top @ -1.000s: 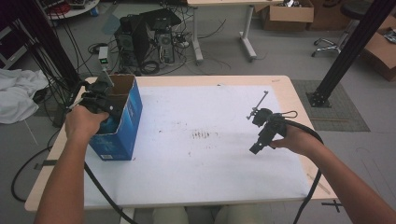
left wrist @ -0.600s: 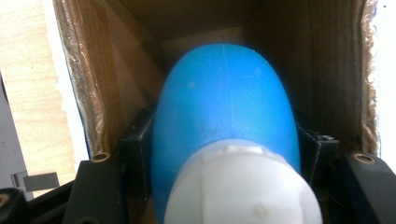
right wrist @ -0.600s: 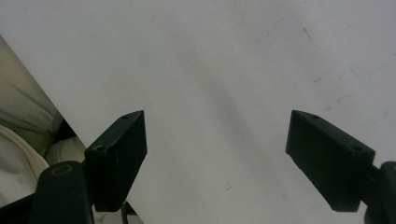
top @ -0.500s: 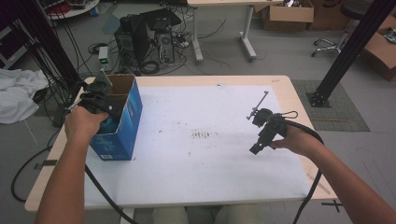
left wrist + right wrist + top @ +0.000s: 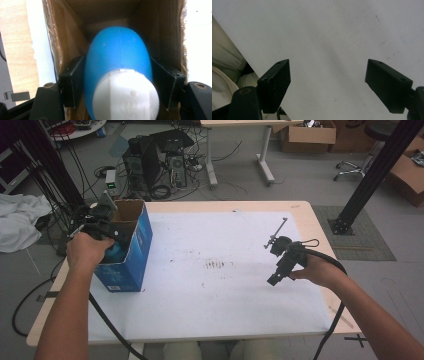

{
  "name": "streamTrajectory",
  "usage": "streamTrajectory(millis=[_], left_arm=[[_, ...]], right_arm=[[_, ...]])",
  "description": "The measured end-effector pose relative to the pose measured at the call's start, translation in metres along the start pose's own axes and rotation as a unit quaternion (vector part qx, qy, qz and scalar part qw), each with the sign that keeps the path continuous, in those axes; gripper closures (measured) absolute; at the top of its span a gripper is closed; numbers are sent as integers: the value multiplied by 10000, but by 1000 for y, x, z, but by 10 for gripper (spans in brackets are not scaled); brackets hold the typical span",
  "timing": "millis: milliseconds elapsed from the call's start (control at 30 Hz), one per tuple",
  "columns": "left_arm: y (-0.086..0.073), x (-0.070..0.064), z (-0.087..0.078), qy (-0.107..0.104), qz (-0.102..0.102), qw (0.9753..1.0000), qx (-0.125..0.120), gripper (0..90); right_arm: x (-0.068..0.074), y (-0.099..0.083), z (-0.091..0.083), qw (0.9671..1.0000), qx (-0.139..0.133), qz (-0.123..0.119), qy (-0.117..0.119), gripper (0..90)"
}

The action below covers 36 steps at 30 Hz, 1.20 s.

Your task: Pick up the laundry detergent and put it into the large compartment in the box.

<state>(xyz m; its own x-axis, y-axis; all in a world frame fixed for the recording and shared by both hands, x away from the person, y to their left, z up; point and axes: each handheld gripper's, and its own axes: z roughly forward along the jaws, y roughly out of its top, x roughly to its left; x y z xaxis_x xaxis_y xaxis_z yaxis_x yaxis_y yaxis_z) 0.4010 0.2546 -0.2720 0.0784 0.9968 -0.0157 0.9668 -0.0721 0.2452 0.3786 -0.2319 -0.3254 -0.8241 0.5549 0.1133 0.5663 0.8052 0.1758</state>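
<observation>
Blue bottle (image 5: 117,62) clamped by left hand-held gripper (image 5: 117,82) inside a cardboard box (image 5: 131,240).
White cap (image 5: 125,96) faces the left gripper view; right hand-held gripper (image 5: 327,85) hangs spread wide, empty, over the worktop (image 5: 220,290).

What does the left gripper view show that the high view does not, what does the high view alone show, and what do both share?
The left gripper view alone shows the grip up close: a blue bottle with a white cap, clamped from both sides by the black jaws inside the box's brown cardboard walls.

The high view alone shows the wider scene: the right gripper held over the white table cover, the box's blue outside, and both forearms.

Both share the open box at the table's left side, with the left gripper reaching into it.
</observation>
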Motion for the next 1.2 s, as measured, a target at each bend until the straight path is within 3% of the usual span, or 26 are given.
streamTrajectory(millis=[700,1200], left_arm=[[-1,1,-28,58,-23,9998,-211,319],[7,-5,-62,140,53,9991,-394,314]], right_arm=[[4,-1,-7,10000,-49,-49,-39,205],[4,-1,-8,10000,-52,-63,-54,205]])
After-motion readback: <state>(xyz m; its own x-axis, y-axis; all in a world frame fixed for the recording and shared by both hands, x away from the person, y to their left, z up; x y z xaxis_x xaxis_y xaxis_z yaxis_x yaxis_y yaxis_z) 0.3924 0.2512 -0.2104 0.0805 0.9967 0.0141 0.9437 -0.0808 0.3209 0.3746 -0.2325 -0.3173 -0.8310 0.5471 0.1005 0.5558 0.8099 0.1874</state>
